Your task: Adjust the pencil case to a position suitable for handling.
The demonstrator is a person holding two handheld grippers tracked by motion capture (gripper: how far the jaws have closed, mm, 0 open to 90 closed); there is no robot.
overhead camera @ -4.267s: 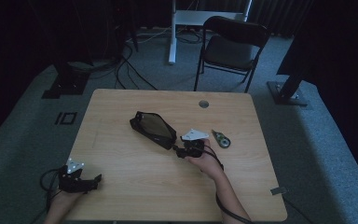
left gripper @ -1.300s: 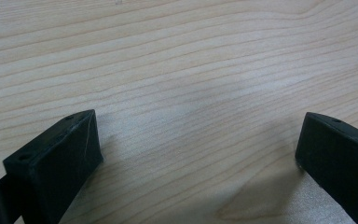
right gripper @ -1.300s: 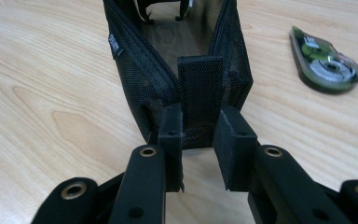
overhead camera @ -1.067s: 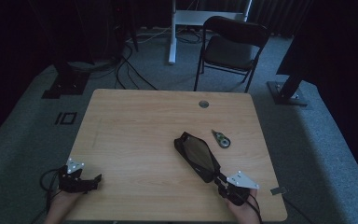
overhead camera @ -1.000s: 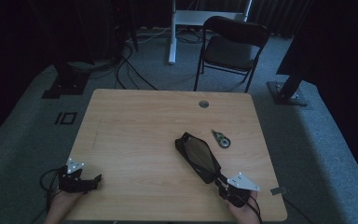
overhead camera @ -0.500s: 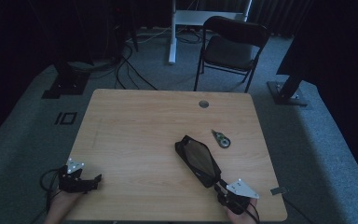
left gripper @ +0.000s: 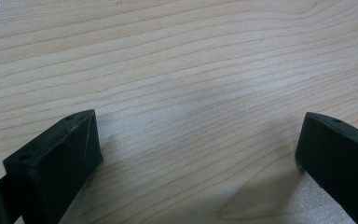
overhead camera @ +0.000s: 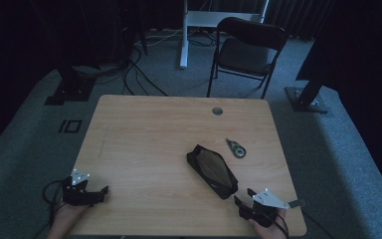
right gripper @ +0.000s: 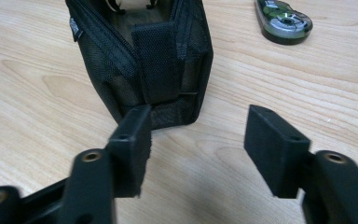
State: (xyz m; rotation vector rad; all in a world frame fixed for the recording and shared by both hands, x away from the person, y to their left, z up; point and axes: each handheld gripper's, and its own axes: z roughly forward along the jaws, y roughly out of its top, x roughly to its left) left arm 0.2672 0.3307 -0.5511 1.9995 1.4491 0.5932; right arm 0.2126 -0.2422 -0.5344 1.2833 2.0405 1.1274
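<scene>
From above, the black pouch [overhead camera: 212, 171] lies right of the table's [overhead camera: 144, 144] middle, wide bare wood to its left. The right gripper [overhead camera: 242, 207] sits near the front edge, jaws just opened, pouch released just ahead. The left gripper [left gripper: 196, 154] is spread wide over bare wood.

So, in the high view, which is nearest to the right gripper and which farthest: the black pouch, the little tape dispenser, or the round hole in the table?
From the right gripper, at the table's near right corner:
1. Black pouch, just ahead of the gripper, towards the middle.
2. Tape dispenser, beyond the pouch, slightly right of it.
3. Round hole, by the table's far edge.
</scene>
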